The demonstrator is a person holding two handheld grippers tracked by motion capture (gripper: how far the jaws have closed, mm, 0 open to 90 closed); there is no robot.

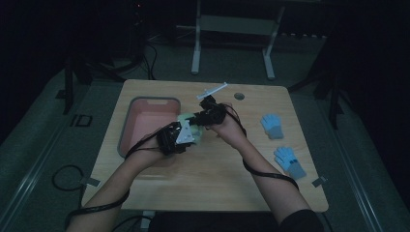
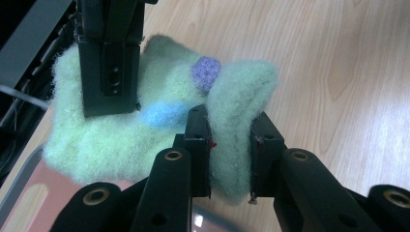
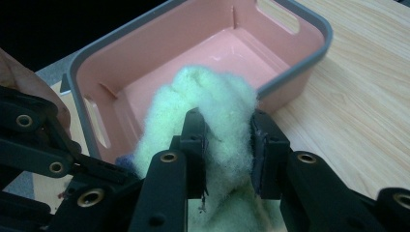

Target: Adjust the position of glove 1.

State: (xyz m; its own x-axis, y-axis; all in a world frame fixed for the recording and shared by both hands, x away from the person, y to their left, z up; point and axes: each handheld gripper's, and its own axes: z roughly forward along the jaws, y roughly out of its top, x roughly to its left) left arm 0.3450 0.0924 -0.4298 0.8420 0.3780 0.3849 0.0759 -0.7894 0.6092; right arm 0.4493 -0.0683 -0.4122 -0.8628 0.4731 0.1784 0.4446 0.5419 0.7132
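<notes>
Two grippers meeting just beside the pink bin (image 1: 145, 123), at its right rim, over the wooden table (image 1: 217, 169). Left gripper (image 1: 186, 135) clamped on a fold of the pale green fuzzy glove (image 1: 191, 123), jaws narrow with the fabric pinched between. Right gripper (image 1: 200, 116) likewise clamped on the same glove from the far side. Well right of the bin, two blue gloves (image 1: 272, 125) lying flat and apart, one (image 1: 289, 162) nearer the table's front edge. Beyond the bin's far right corner, a thin white stick (image 1: 212, 90) and a round grommet hole (image 1: 239, 95).

From the left gripper view: purple patch (image 2: 206, 71) and blue patch (image 2: 162, 113) on the glove, hidden from above by hands and tools. From the right gripper view: bin's pink floor (image 3: 212, 53) bare, grey rim directly behind the glove (image 3: 217, 96).
</notes>
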